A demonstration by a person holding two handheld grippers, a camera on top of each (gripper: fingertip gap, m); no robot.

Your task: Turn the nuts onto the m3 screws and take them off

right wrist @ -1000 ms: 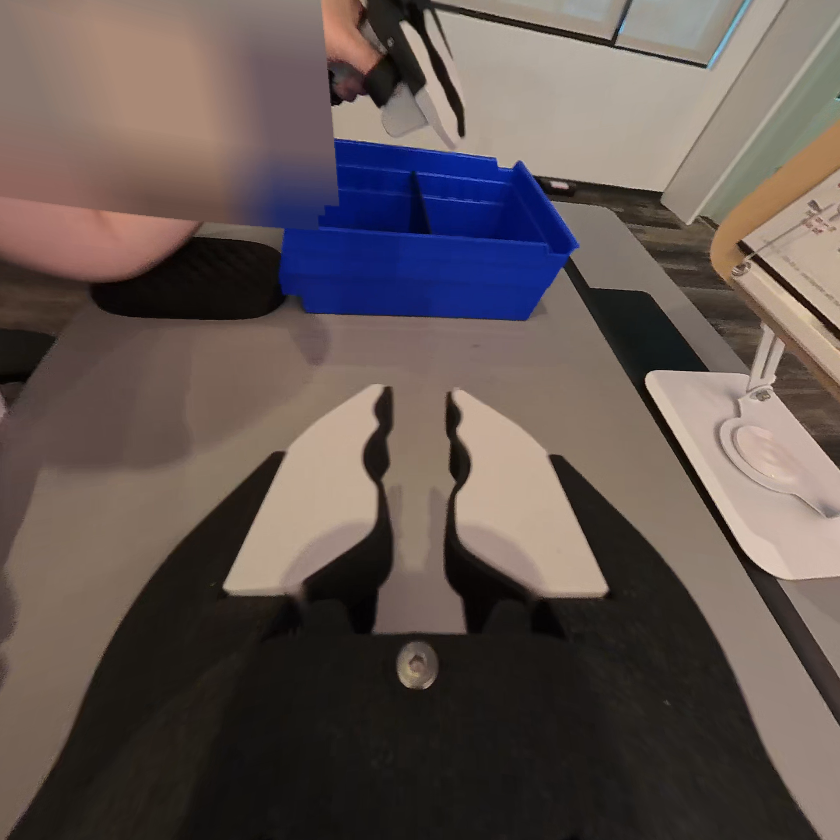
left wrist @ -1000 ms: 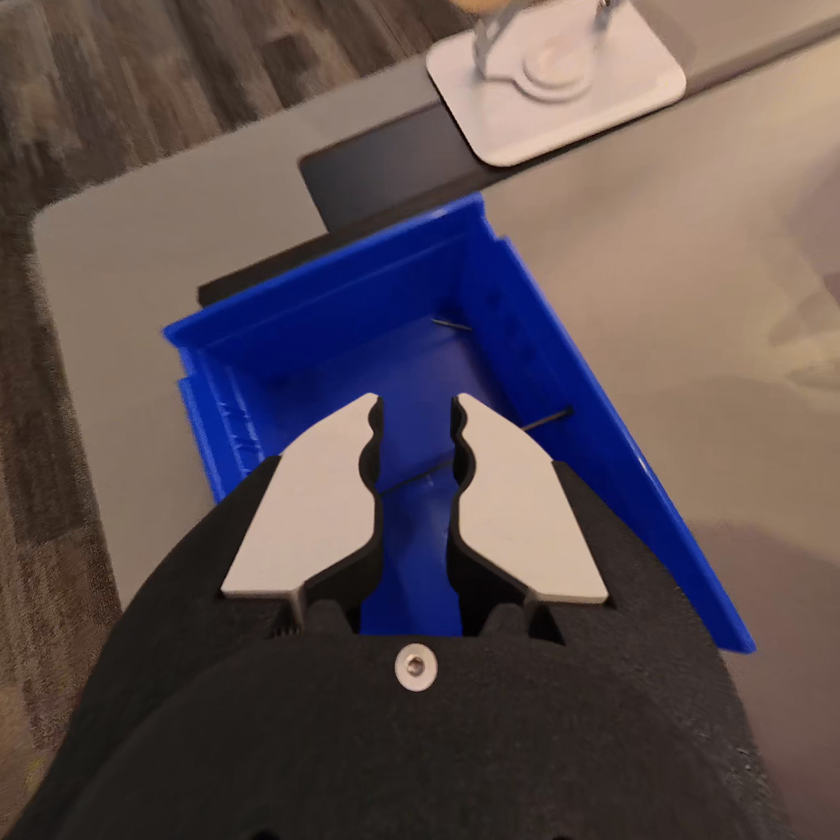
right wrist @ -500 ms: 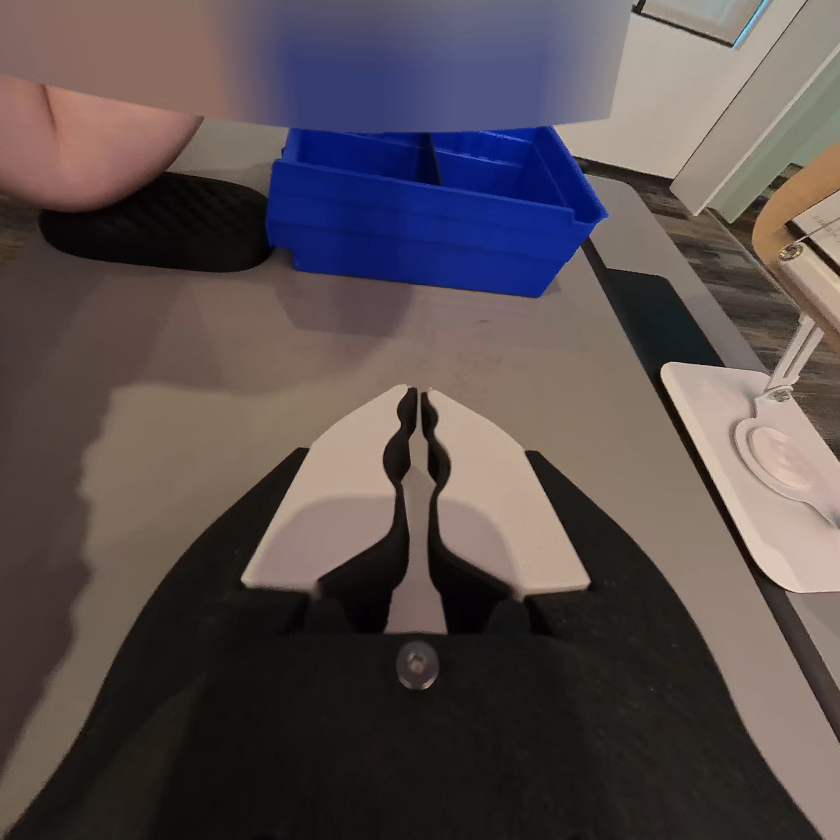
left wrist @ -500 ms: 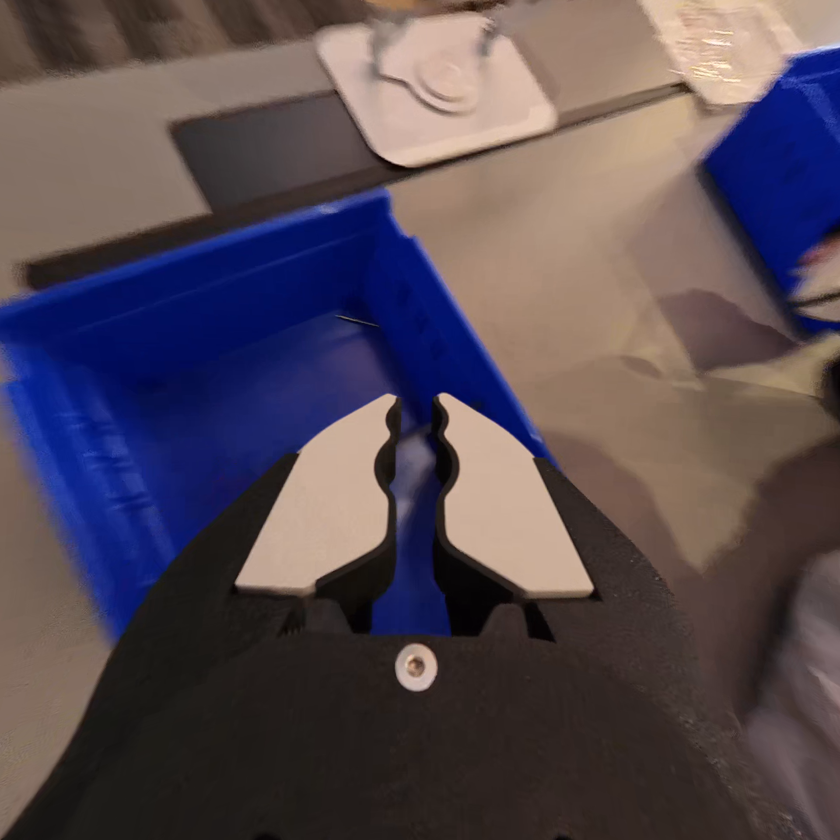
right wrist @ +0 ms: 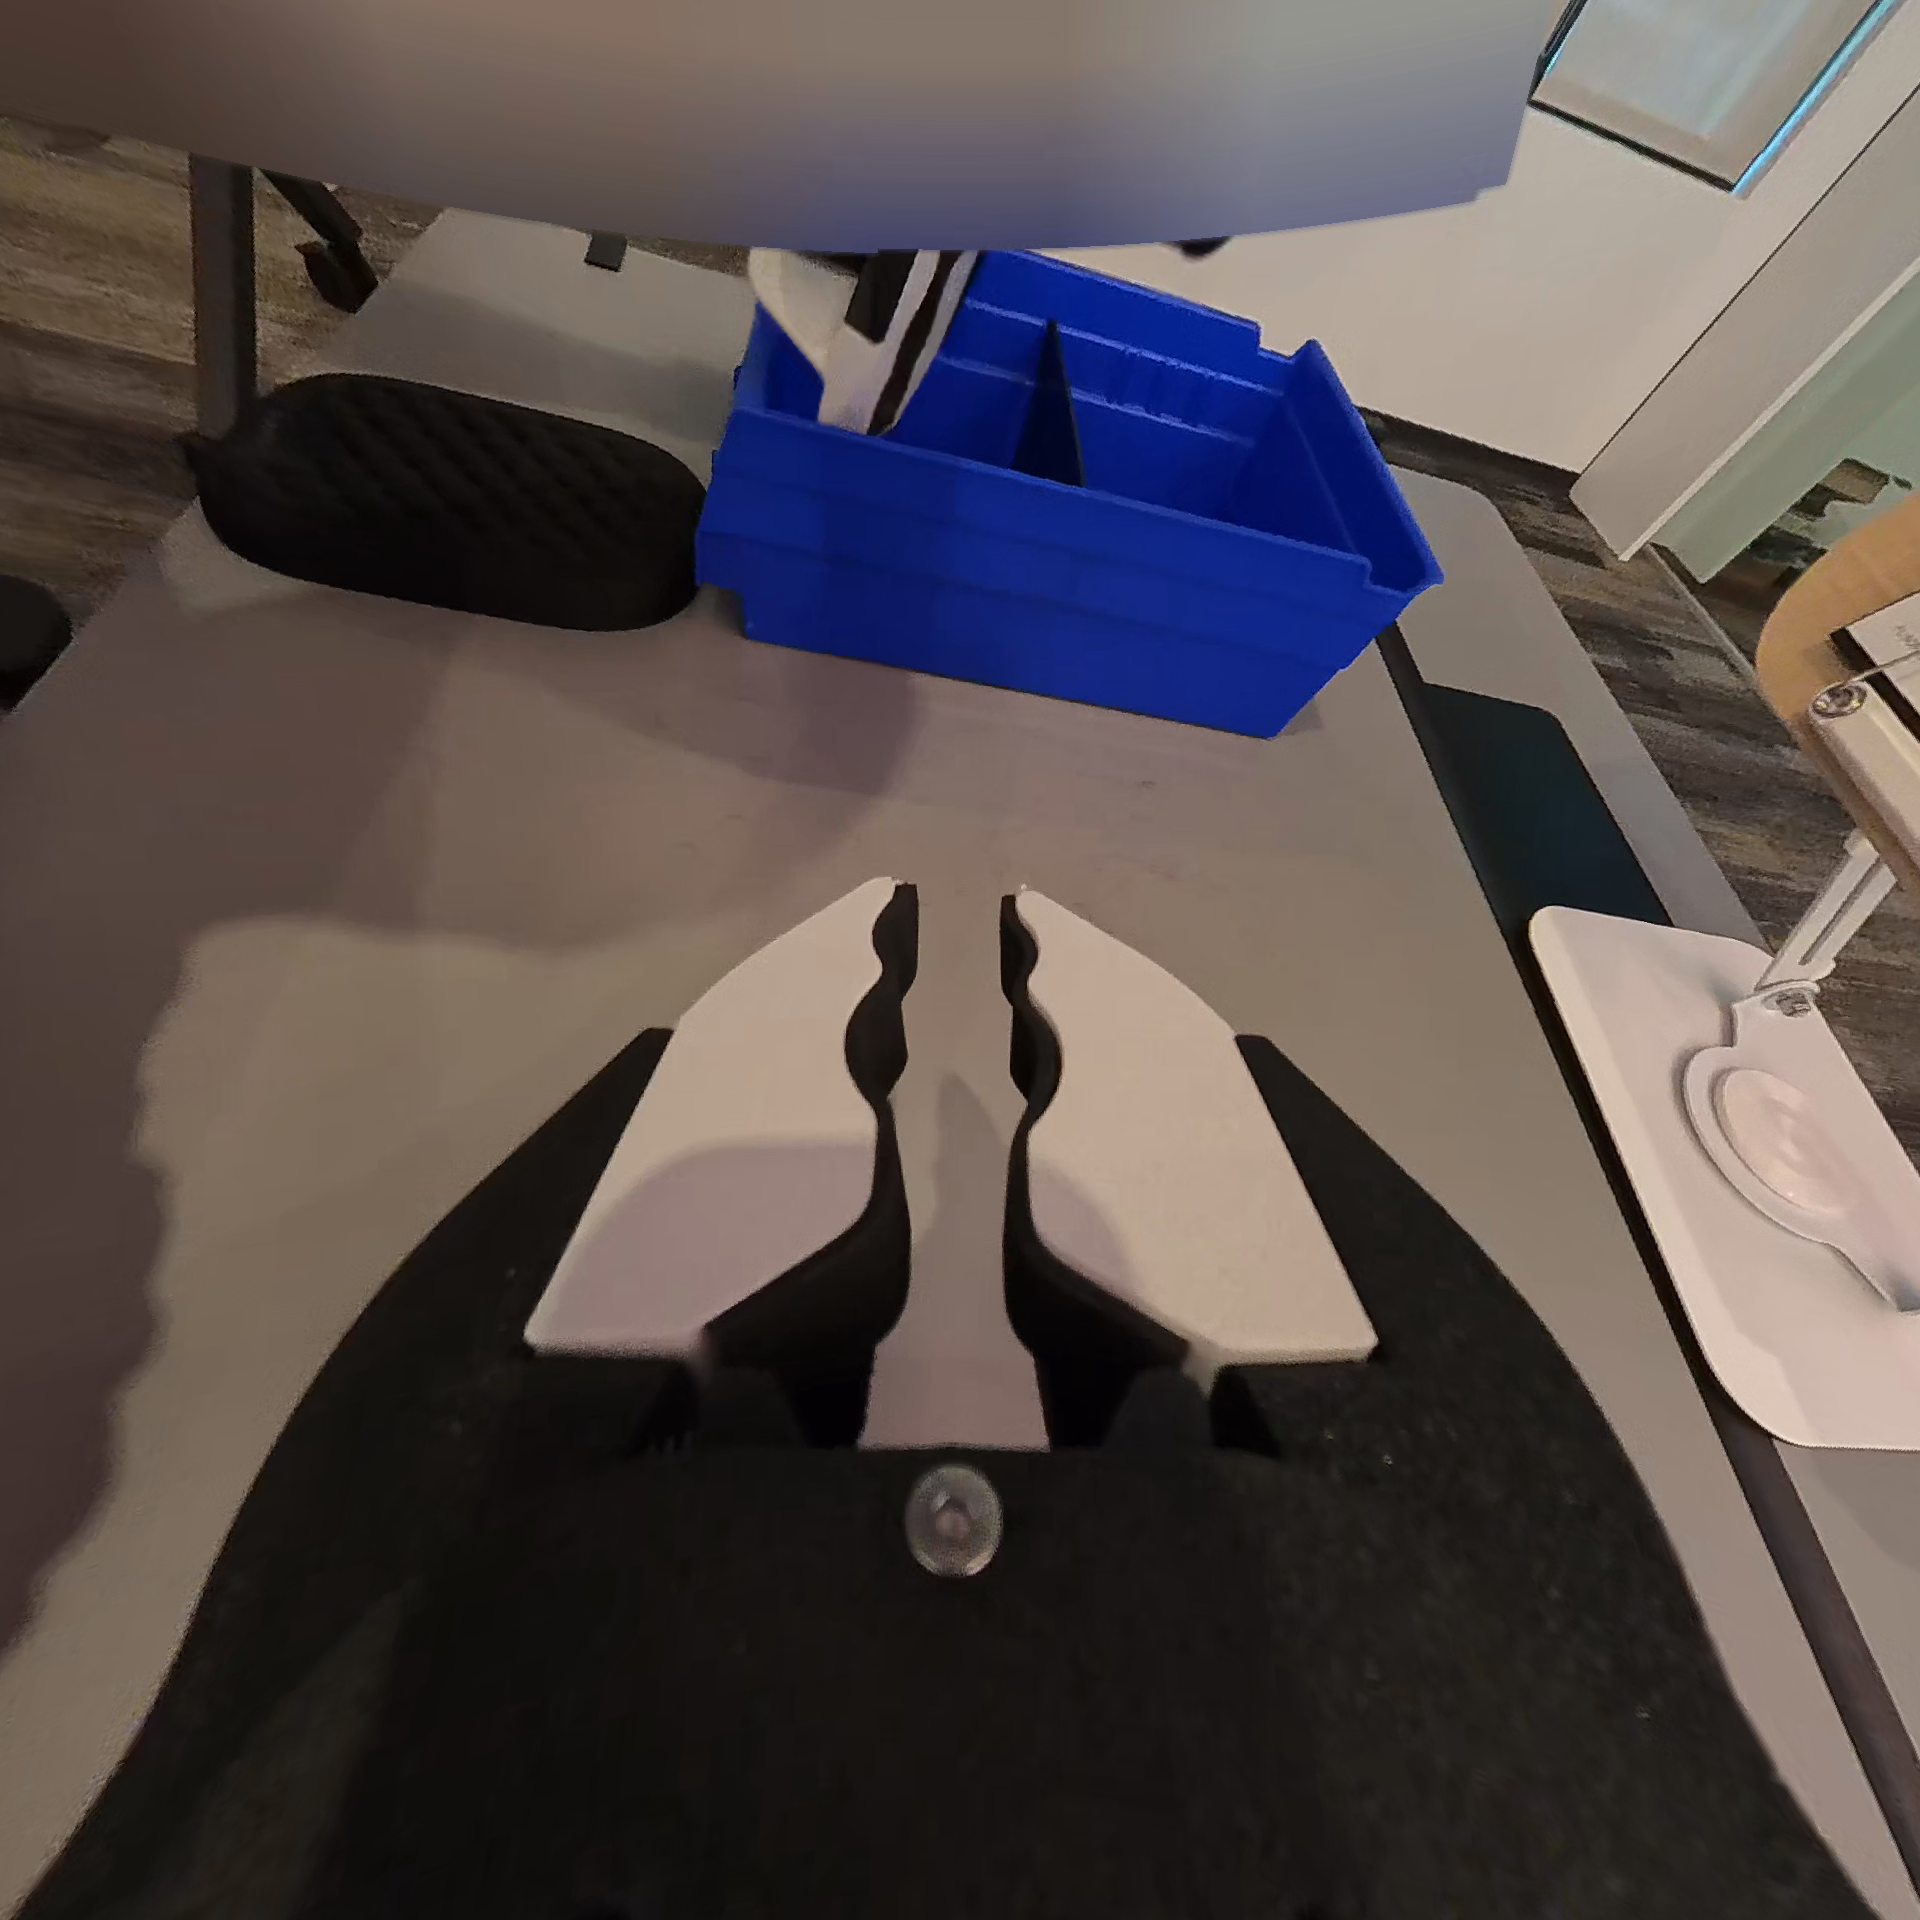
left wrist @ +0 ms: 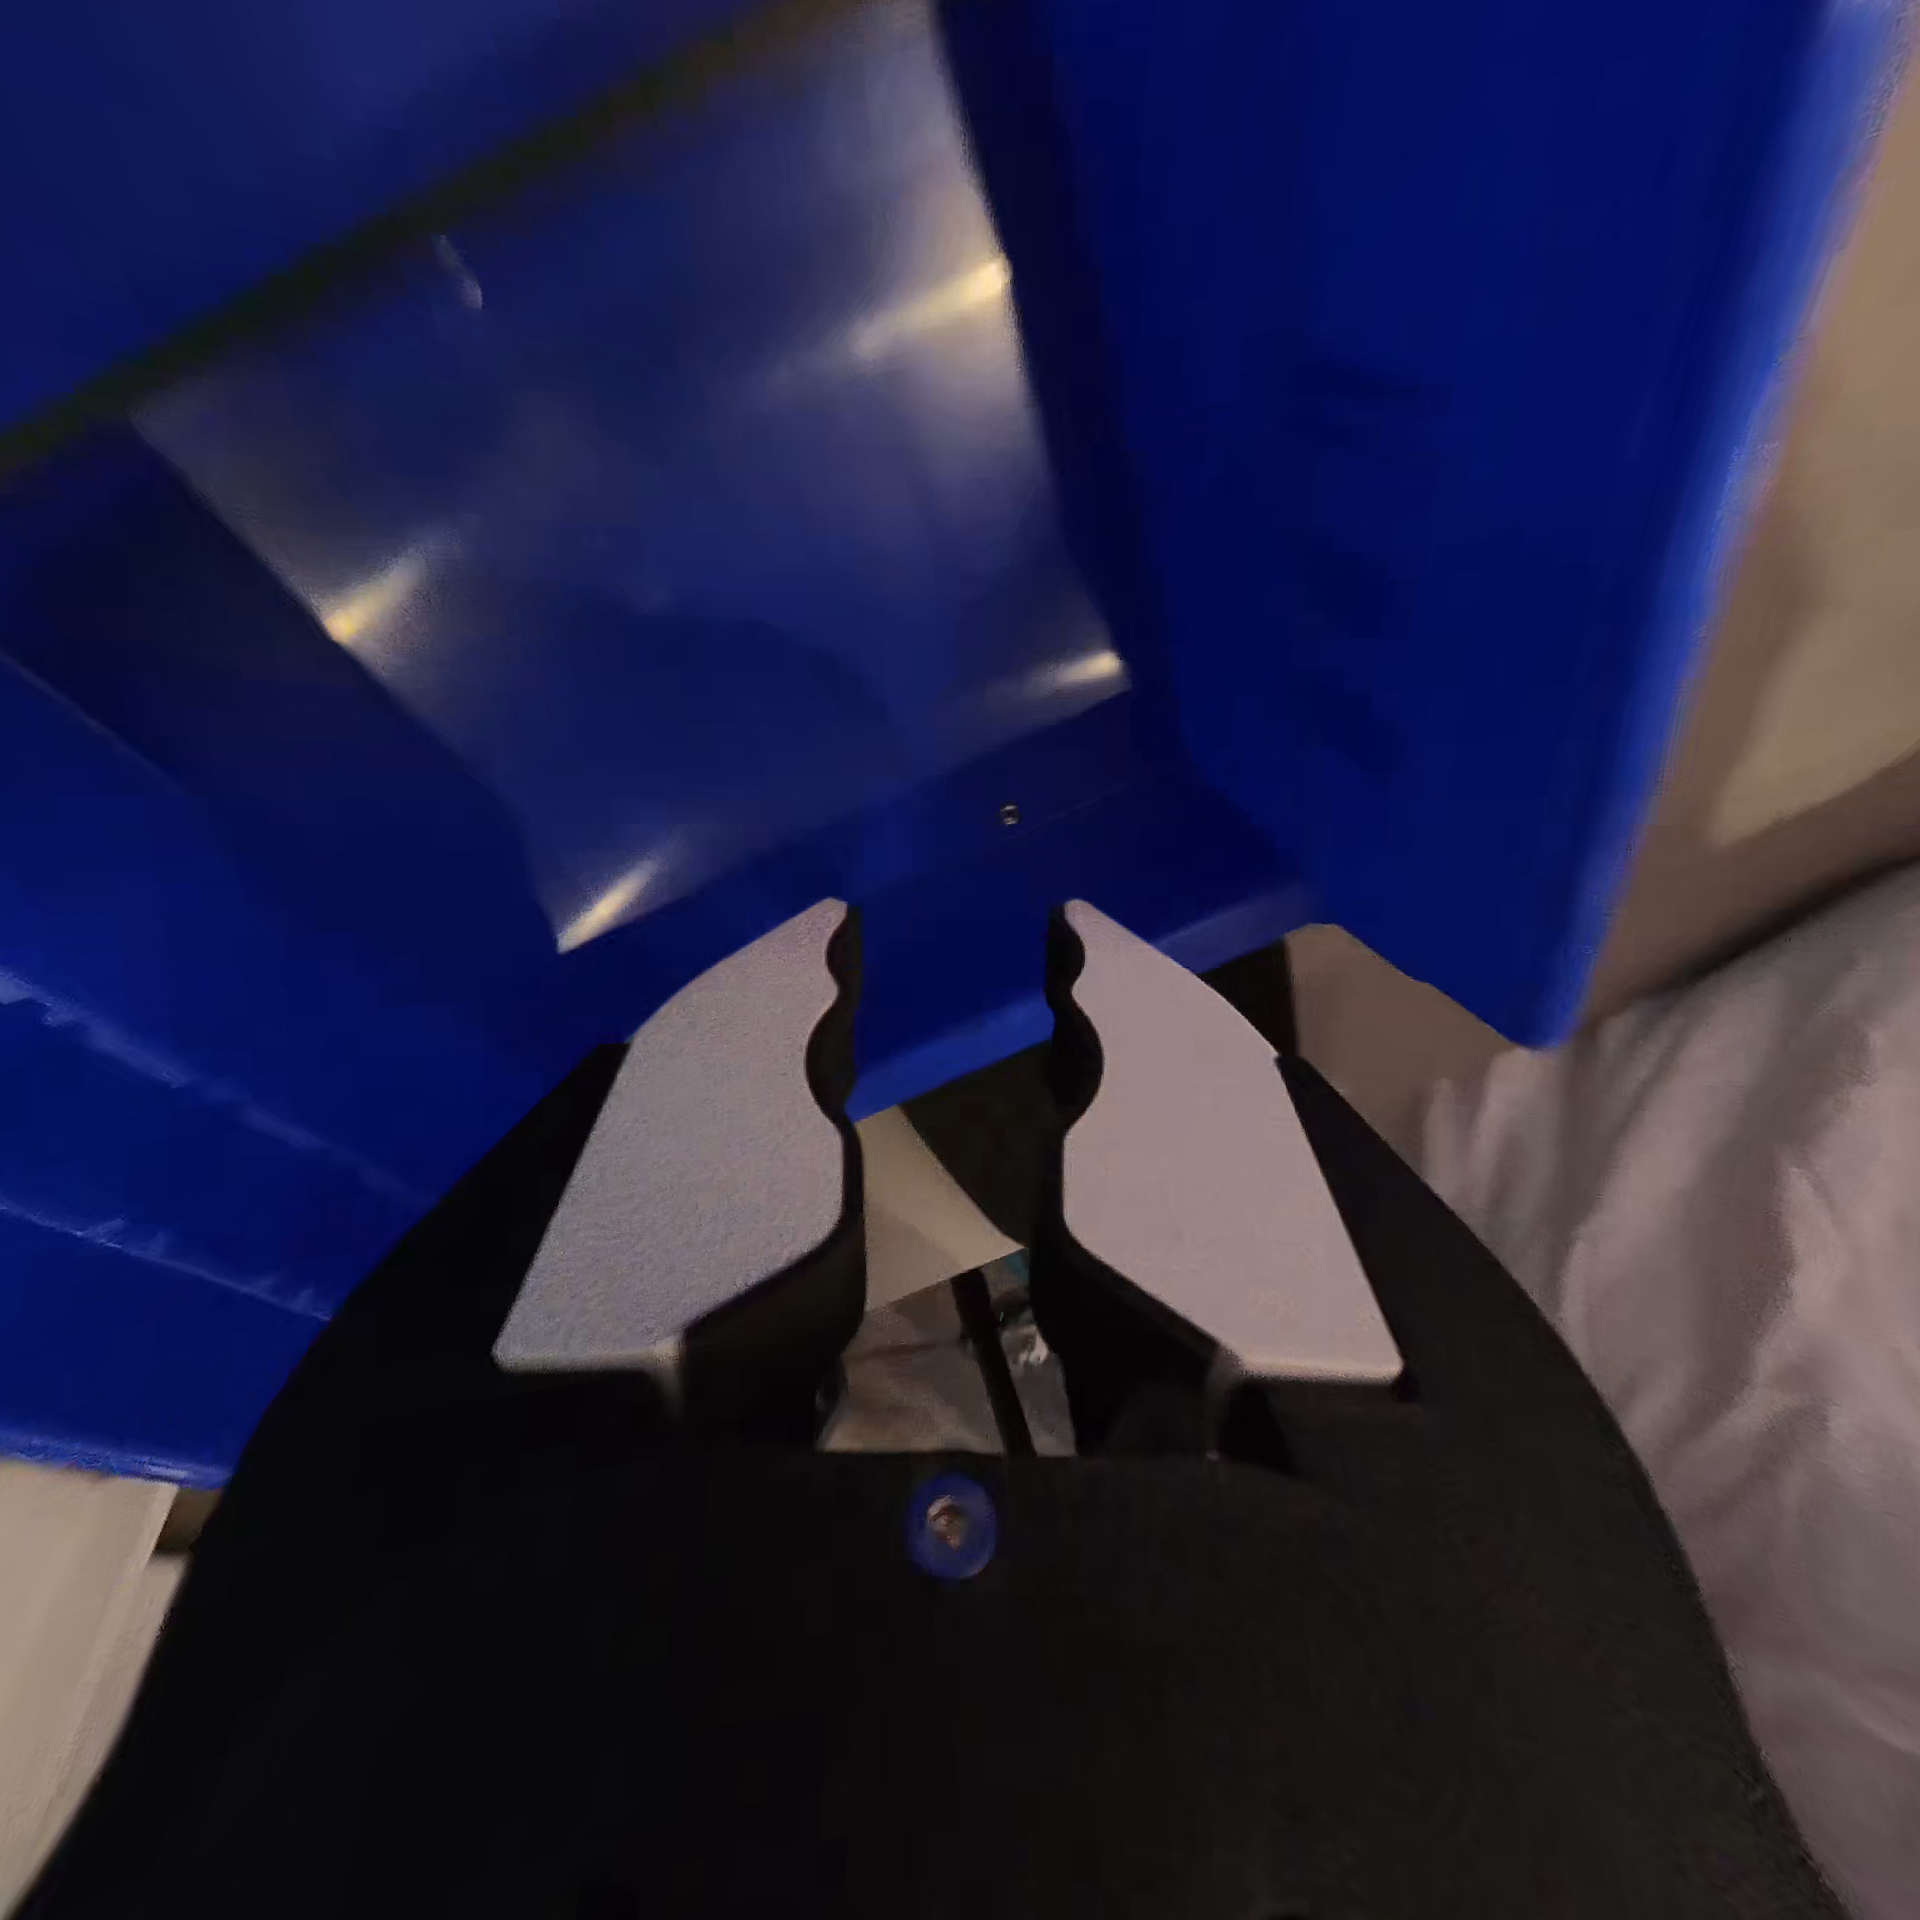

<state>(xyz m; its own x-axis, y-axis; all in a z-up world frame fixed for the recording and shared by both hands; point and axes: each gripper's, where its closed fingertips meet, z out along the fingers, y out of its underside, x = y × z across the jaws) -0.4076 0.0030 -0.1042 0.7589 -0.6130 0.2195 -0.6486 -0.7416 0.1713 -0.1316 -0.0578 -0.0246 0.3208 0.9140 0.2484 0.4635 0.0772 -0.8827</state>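
My left gripper (left wrist: 951,920) is open and empty, low inside a blue bin (left wrist: 1351,416), close over its shiny floor. A tiny nut-like speck (left wrist: 1008,816) lies at the foot of the bin wall just beyond the fingertips. A thin pale streak (left wrist: 457,275), perhaps a screw, lies farther in, blurred. In the right wrist view the same blue bin (right wrist: 1039,603) stands at the far side of the grey table (right wrist: 520,831), with the left gripper (right wrist: 868,410) dipped into its left compartment. My right gripper (right wrist: 958,891) hovers over the table, jaws a narrow gap apart, empty.
A divider (right wrist: 1049,416) splits the bin into two compartments. A black ribbed pad (right wrist: 436,499) lies left of the bin. A white stand base (right wrist: 1714,1143) and a dark mat (right wrist: 1538,790) sit at the table's right edge. Grey cloth (left wrist: 1662,1299) lies beside the bin. Spacing between my two grippers at the tips: around 30 cm. The tiny nut-like speck (left wrist: 1008,816) is closer to my left gripper, around 5 cm from its tips; the right tips are 30 cm off.
My left gripper has dropped into the bin and its jaws have opened wider. My right gripper's jaws, nearly closed half a second ago, have parted a little.
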